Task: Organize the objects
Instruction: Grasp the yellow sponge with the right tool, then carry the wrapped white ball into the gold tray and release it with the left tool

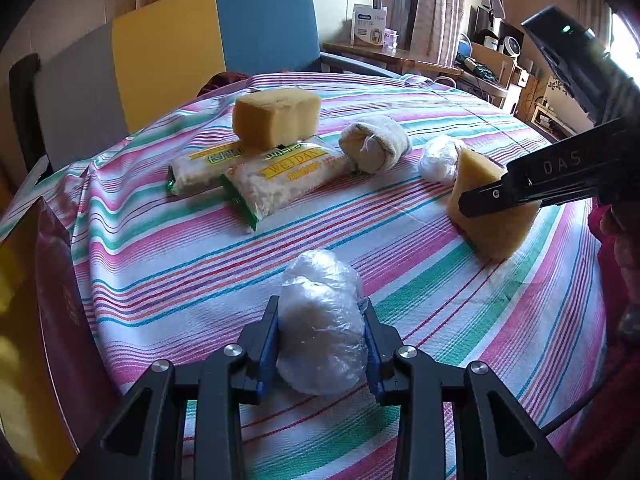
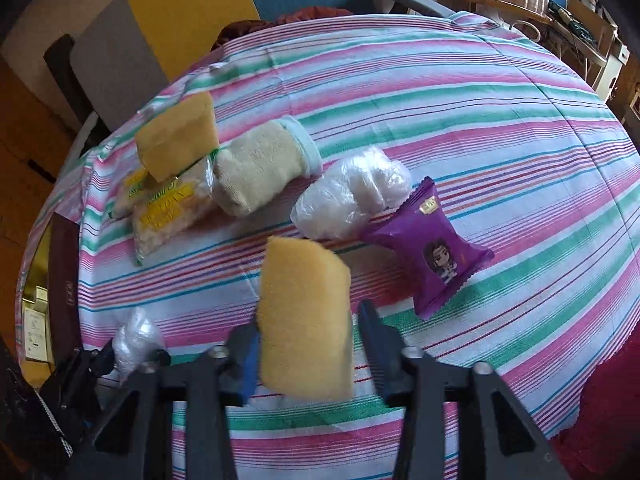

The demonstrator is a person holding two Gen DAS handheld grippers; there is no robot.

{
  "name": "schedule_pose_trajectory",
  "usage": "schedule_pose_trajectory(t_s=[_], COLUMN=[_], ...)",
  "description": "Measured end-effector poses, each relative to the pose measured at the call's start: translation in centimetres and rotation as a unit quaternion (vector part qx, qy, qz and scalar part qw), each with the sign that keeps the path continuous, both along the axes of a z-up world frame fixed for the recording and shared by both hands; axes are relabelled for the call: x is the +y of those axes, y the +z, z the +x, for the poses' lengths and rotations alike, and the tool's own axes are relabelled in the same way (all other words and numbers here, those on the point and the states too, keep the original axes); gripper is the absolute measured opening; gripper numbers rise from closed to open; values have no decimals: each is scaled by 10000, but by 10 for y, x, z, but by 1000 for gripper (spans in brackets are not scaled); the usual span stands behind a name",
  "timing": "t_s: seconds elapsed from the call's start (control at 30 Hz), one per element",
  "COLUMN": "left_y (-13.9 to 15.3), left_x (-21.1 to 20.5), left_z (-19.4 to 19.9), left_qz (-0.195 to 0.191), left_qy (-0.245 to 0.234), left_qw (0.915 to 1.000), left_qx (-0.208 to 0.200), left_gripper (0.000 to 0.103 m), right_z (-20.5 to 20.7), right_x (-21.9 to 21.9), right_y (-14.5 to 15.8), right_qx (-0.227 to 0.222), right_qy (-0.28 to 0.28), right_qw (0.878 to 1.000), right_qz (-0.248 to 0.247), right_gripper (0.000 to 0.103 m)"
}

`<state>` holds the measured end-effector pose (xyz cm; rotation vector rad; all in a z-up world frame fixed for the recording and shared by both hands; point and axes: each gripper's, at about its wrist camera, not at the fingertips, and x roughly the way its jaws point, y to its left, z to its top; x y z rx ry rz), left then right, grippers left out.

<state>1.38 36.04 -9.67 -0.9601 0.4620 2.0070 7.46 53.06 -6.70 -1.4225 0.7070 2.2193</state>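
A crumpled plastic bag [image 1: 322,328] is clamped in the left gripper [image 1: 320,344] near the table's [image 1: 440,280] front edge. A yellow sponge [image 2: 306,322] stands between the right gripper's [image 2: 308,344] jaws; a firm grip cannot be told.

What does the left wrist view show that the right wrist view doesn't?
Left wrist only: the window with curtains and the right gripper's black body from outside.

Right wrist only: the purple snack packet with a cartoon figure.

Both: the striped tablecloth, the yellow sponge block held by the right gripper, a second yellow sponge on the noodle packets, the beige rolled towel, the crumpled clear plastic bag, and the plastic-wrapped bundle in the left gripper.
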Motion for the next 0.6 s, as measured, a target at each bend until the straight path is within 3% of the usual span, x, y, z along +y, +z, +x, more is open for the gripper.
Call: schedule_pose_trajectory(t_s=[0.6], left_y=[3], left_x=[0], left_z=[1], left_qz=[-61], left_qy=[16], left_qw=[10000], left_qx=[34], left_gripper=[36], right_z=[5], right_x=[2], right_y=[2], right_qx=[-58], right_qy=[-12], right_qw=[10000], right_qz=[25], right_gripper=[34])
